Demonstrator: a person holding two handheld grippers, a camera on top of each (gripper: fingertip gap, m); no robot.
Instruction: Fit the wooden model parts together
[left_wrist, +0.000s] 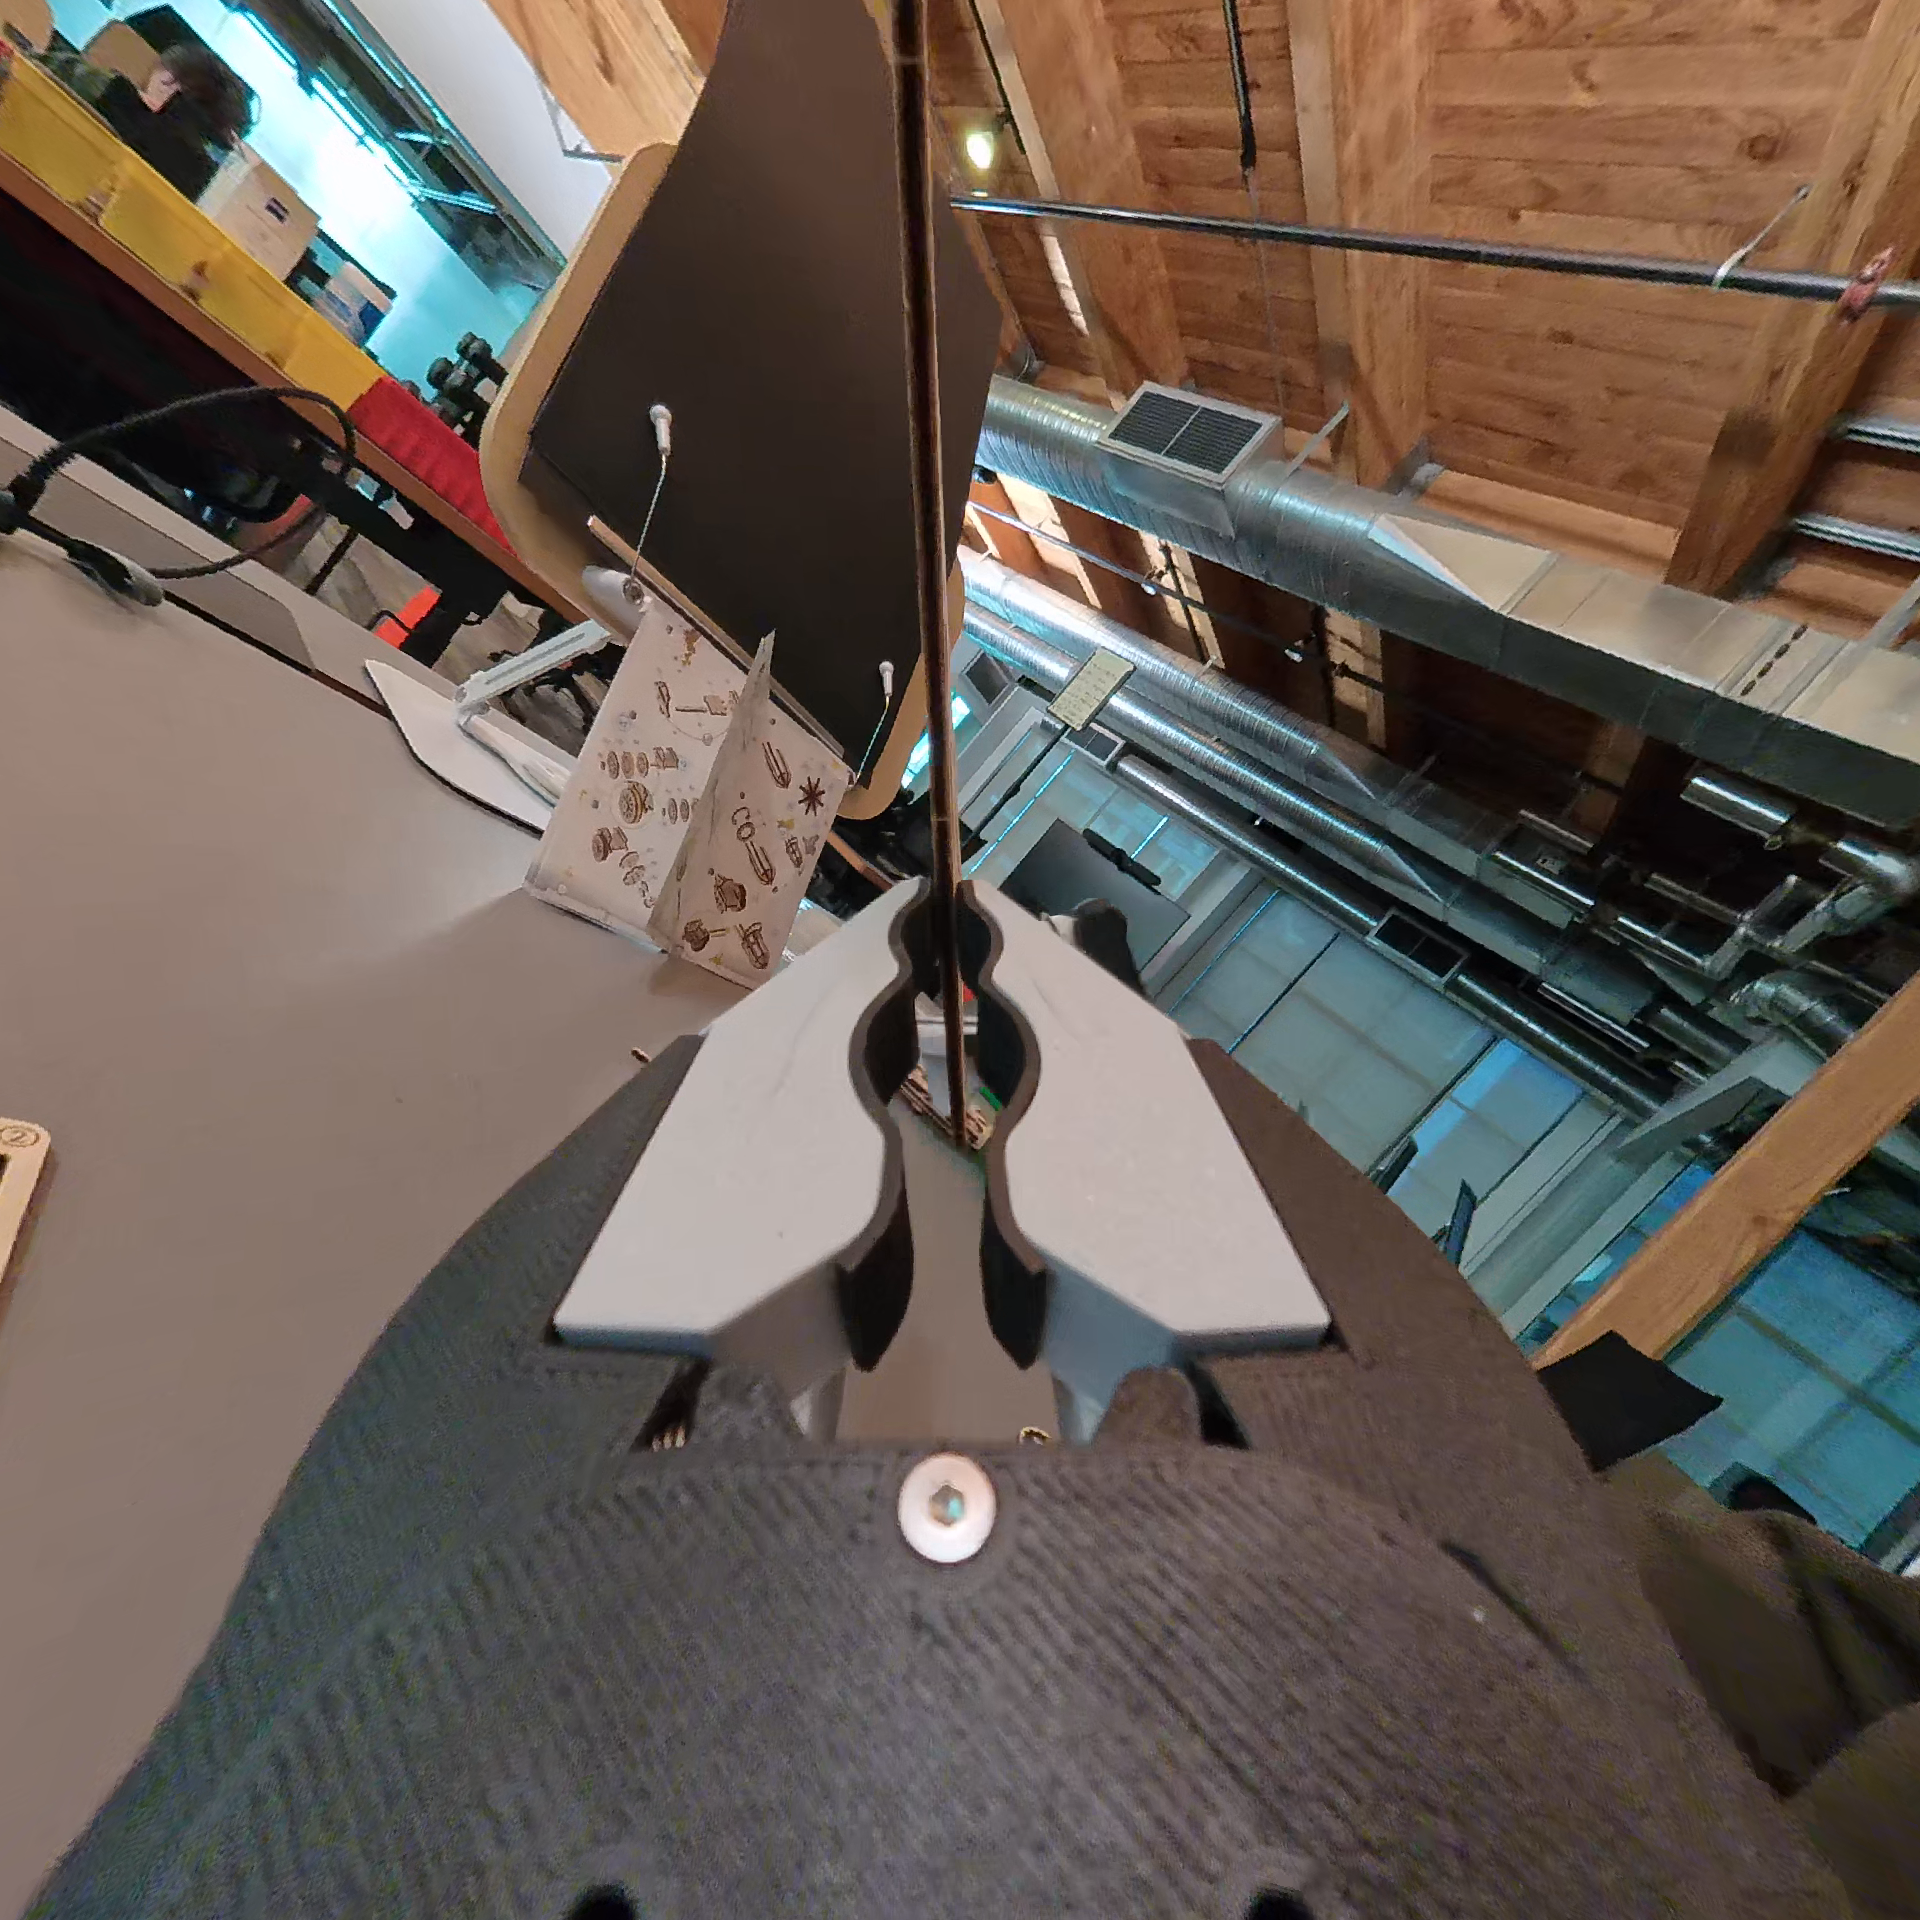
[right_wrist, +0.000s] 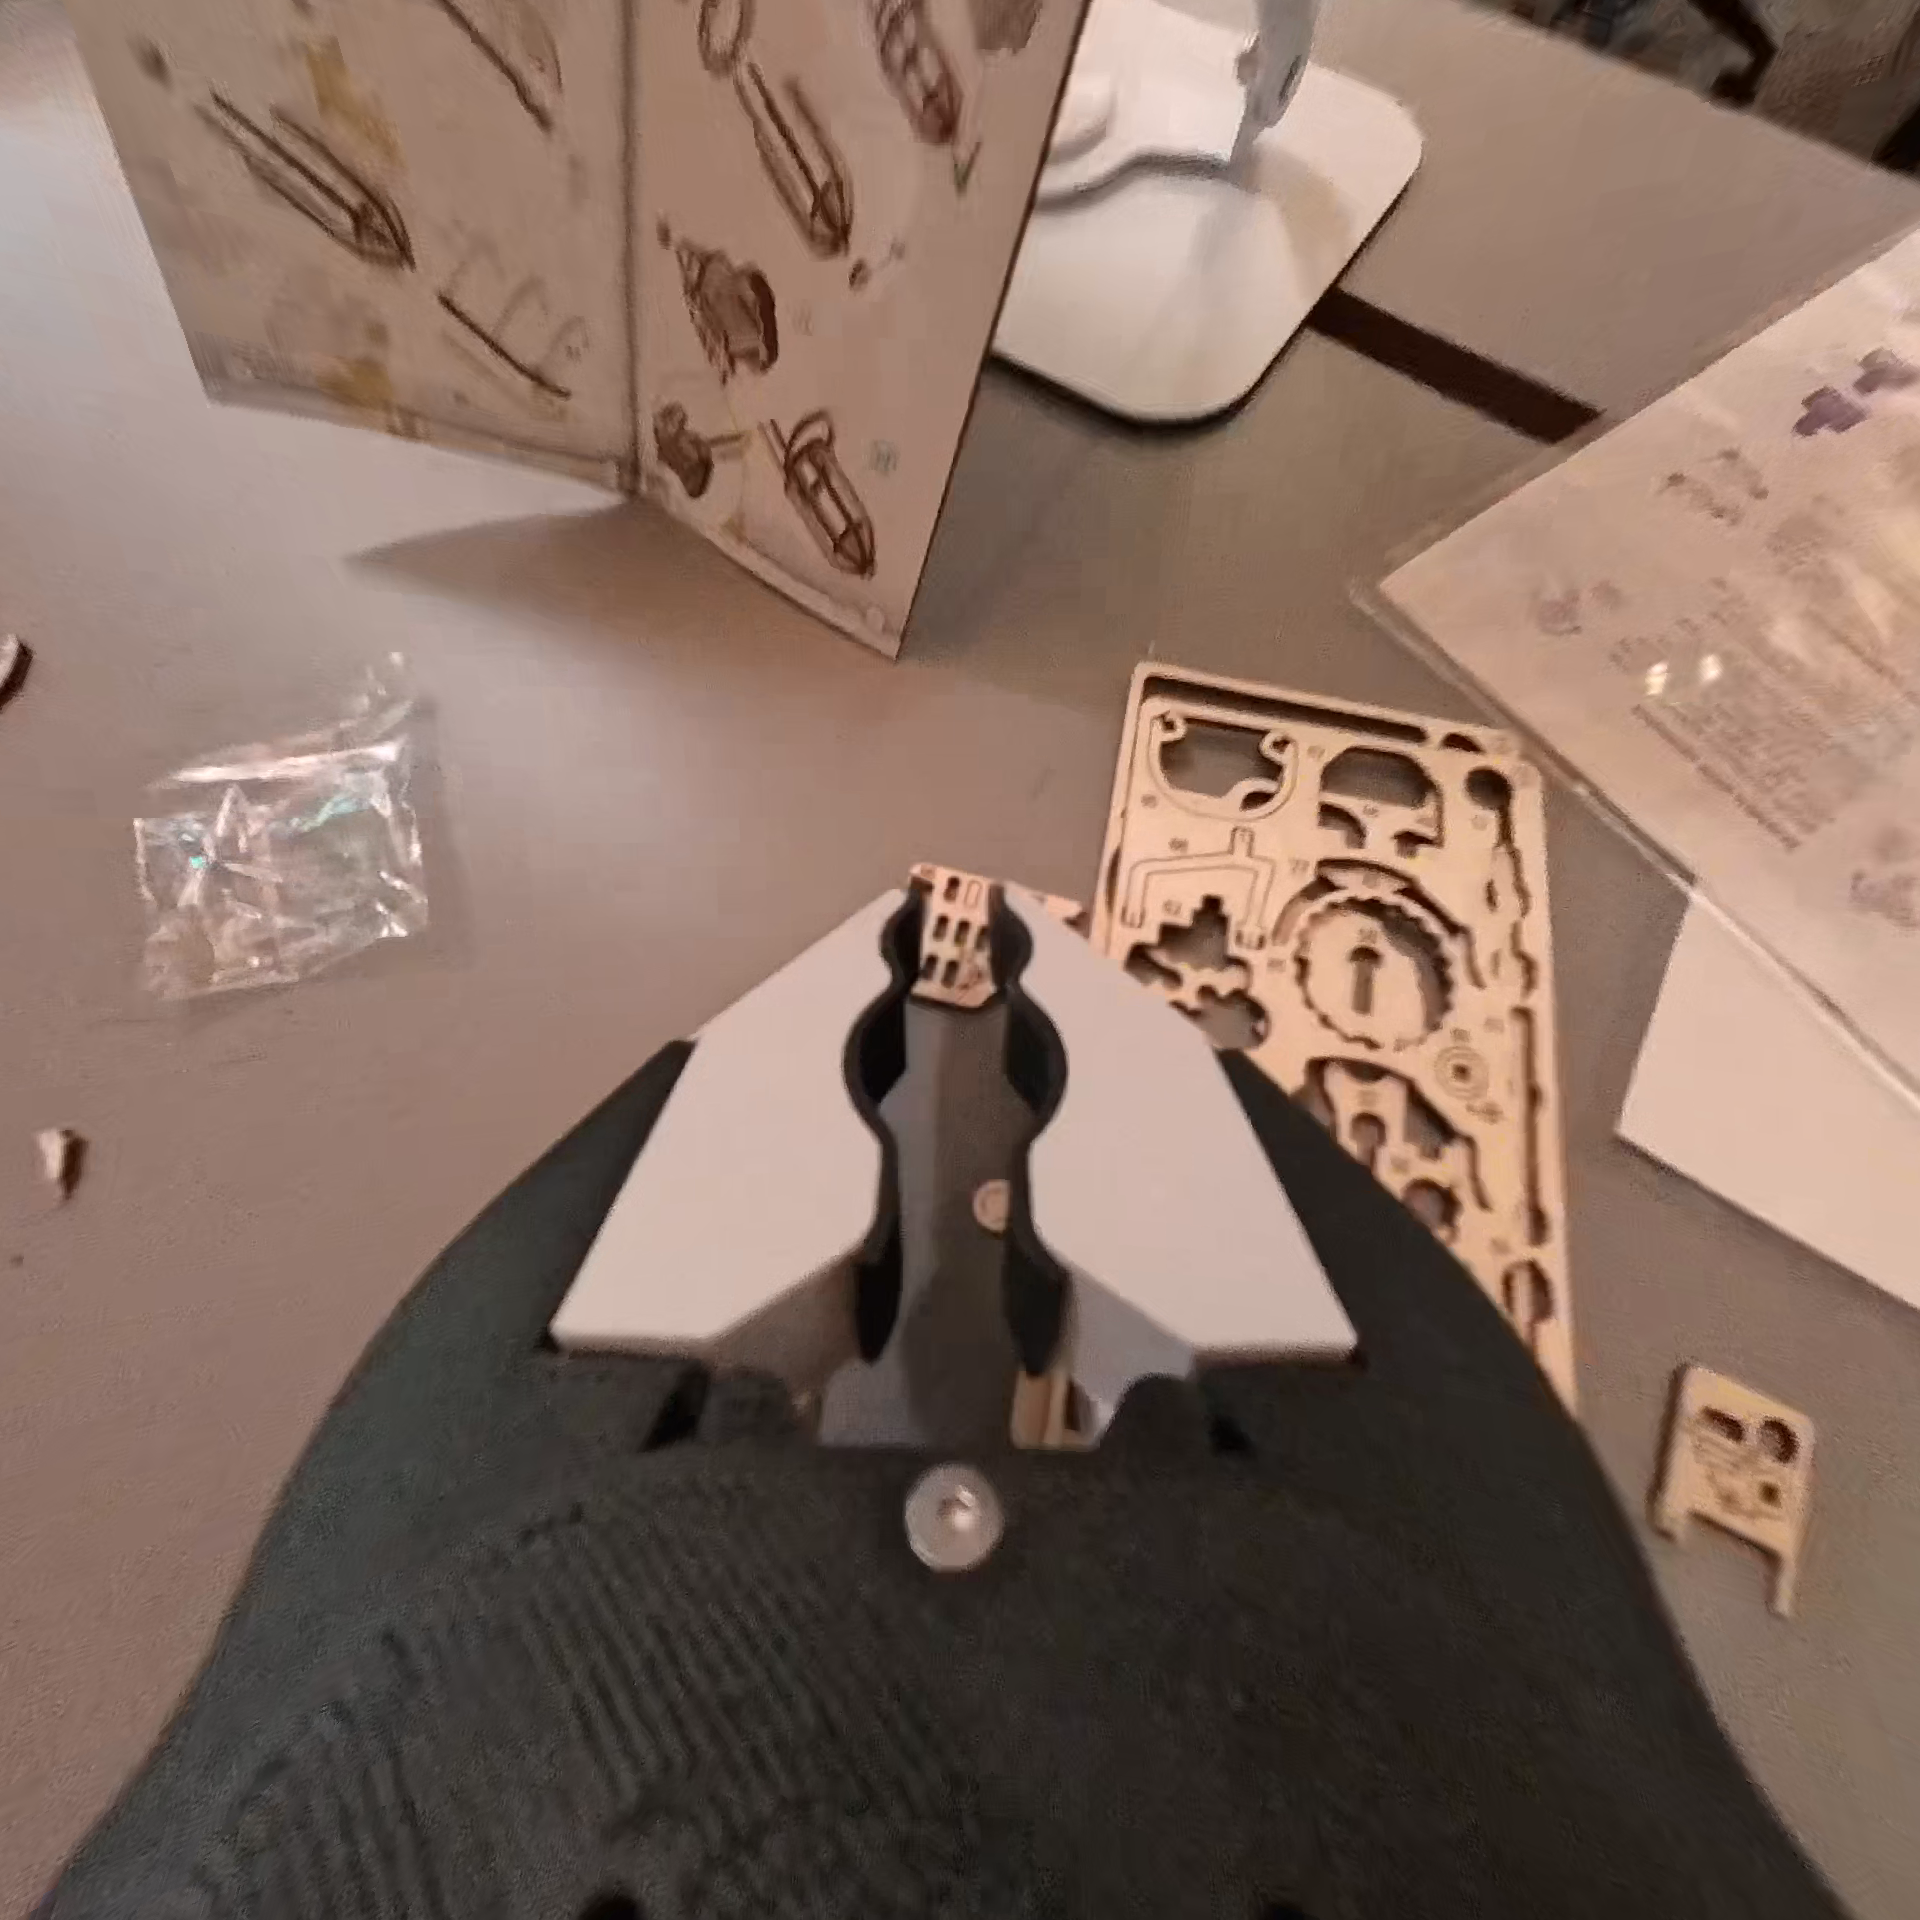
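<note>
Left gripper (left_wrist: 940, 904) jaws pinch one thin wooden sheet (left_wrist: 925, 520) edge-on; right gripper (right_wrist: 951, 914) jaws pinch one small wooden part (right_wrist: 951, 951); one punched sheet (right_wrist: 1351, 997) lies beside them.

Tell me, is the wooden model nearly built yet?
Not nearly. Done: some pieces are punched out of the wooden sheet, which has empty holes. In hand: the right gripper pinches a small slotted part; the left gripper clamps a thin board edge-on. Left: joining them; a loose piece waits on the table.

Thin sheet (left_wrist: 928, 468) cut off above
</note>
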